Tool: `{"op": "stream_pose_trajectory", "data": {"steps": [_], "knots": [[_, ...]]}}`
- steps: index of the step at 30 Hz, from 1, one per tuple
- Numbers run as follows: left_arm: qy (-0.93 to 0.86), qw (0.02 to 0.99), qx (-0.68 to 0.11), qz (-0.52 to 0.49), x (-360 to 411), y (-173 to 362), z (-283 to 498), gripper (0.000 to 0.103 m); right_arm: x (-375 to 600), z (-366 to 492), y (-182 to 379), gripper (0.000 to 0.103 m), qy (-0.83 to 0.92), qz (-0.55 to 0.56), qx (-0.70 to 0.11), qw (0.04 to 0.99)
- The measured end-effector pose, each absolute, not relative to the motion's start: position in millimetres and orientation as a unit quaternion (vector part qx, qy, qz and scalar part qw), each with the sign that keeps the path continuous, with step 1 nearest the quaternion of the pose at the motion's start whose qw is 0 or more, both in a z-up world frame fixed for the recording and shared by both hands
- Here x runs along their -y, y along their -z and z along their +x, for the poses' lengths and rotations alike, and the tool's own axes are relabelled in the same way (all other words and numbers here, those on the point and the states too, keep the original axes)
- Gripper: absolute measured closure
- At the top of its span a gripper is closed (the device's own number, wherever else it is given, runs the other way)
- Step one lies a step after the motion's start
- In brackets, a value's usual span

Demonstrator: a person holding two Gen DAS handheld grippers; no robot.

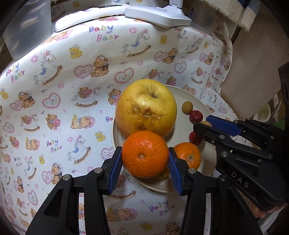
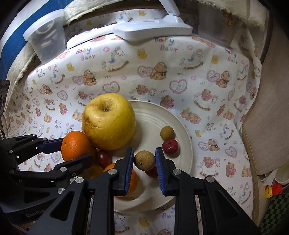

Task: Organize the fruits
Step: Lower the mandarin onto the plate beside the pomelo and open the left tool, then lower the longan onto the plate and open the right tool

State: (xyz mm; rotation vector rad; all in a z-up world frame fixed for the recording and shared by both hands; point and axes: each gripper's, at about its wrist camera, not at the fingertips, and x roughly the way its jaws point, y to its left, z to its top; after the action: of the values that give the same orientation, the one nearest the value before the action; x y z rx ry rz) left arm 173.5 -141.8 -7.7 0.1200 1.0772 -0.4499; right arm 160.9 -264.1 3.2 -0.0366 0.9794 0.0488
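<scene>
Surface finishes, fruit plate area

Printed cloth matt, woven; plate smooth glazed; orange pitted, glossy; finger pads ribbed blue; large yellow fruit dull, blemished.

A surface covered by a white cloth printed with teddy bears, rocking horses, pink hearts, yellow ducks and the words "Baby Bear". Along the far edge, near the middle, lies a flat white device with a hinged white arm rising from it. Just left of it lies a long white remote control. At the far left corner stands a translucent plastic tub with a lid. At the far right corner stands another clear plastic container. Beyond the right edge is a pale wooden board
</scene>
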Motion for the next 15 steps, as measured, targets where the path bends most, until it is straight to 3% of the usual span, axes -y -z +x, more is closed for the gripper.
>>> {"op": "stream_pose_trajectory", "data": {"steps": [10, 15], "knots": [[0.206, 0.833, -0.51, 0.066, 145, 11, 178, 0.054, 271, 167, 9, 0.077, -0.02, -0.009, -0.488, 0.873], [0.199, 0.841, -0.5, 0.064, 141, 6, 178, 0.039, 273, 166, 10, 0.077, -0.018, -0.009, -0.485, 0.874]]}}
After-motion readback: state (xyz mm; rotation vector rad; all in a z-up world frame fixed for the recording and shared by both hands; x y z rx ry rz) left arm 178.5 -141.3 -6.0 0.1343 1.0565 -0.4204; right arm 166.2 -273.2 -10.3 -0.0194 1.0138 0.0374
